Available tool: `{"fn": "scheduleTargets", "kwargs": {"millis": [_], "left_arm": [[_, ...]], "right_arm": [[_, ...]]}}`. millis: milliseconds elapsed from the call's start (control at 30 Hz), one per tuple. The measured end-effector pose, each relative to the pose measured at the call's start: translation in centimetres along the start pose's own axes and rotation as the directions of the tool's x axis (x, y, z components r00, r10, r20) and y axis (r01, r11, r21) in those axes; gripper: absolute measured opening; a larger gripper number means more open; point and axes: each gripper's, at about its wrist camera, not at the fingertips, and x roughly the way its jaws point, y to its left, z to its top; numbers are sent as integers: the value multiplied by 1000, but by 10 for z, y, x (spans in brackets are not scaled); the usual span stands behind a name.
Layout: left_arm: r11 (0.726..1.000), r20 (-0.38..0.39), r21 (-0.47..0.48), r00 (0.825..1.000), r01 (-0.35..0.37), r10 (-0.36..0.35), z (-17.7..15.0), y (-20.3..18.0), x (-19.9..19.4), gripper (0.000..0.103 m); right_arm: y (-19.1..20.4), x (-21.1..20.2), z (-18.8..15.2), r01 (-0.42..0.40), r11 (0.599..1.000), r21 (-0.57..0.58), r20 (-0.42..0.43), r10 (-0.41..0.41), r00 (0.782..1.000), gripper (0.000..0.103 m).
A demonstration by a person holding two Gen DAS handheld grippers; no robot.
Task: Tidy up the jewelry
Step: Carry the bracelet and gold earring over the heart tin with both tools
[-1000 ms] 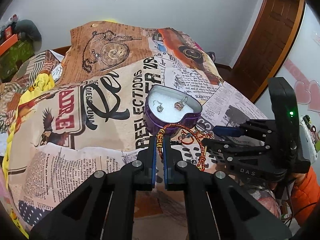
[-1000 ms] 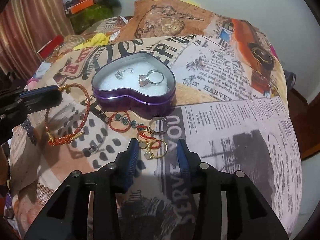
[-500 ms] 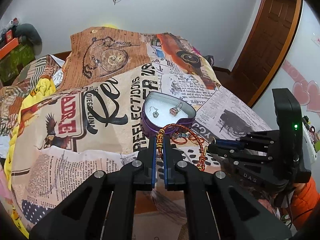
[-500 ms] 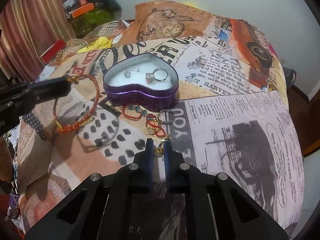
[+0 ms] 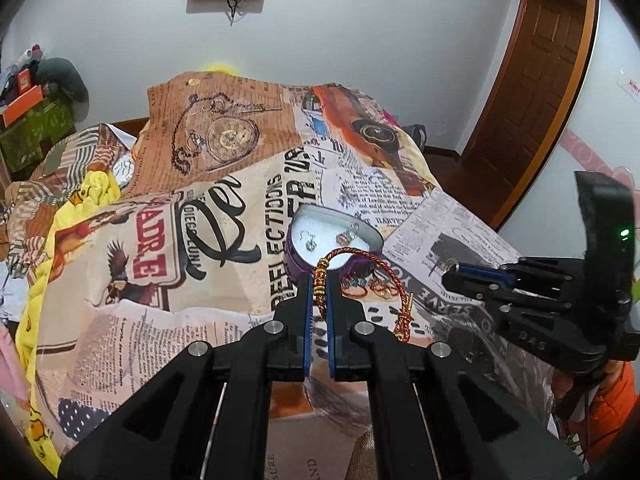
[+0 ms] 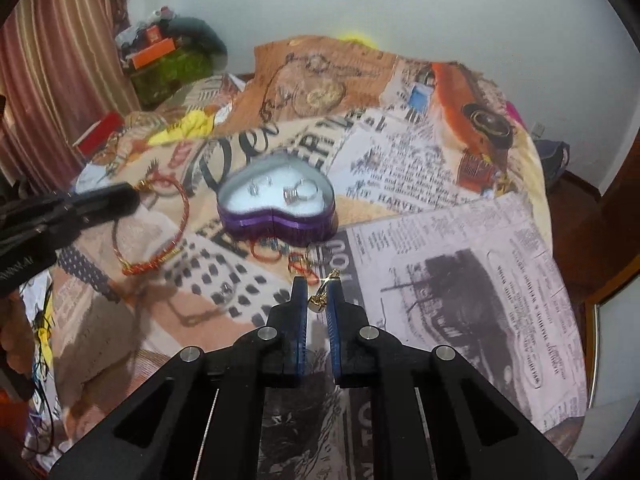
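Observation:
A purple heart-shaped tin (image 5: 294,258) (image 6: 276,226) with white lining sits on the newspaper-print bedspread and holds an earring (image 6: 256,188) and a ring (image 6: 298,192). My left gripper (image 5: 319,284) is shut on a red-and-gold cord bracelet (image 5: 384,272), held above the bed just short of the tin; the bracelet also hangs at the left of the right wrist view (image 6: 176,220). My right gripper (image 6: 318,290) is shut on a small gold ring (image 6: 322,294), lifted in front of the tin. It appears at the right of the left wrist view (image 5: 450,270).
Loose red and gold rings and a beaded piece (image 6: 280,250) lie on the bedspread (image 6: 440,240) in front of the tin. A small silver ring (image 6: 226,290) lies further left. Clutter and a curtain (image 6: 60,60) stand at the far left; a wooden door (image 5: 532,92) is at the right.
My right gripper closed on the gold ring and lifted it off the bedspread. Both grippers have risen and pulled back from the bed, the left still holding the bracelet.

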Motion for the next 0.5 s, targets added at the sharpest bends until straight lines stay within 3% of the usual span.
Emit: {"fn": "scheduleTargets", "kwargs": {"millis": [500], "left_arm": [[998, 5, -19, 998, -62, 63, 23, 19, 27, 4]], "right_arm": [[6, 3, 35, -30, 999, 11, 89, 29, 996, 9]]}}
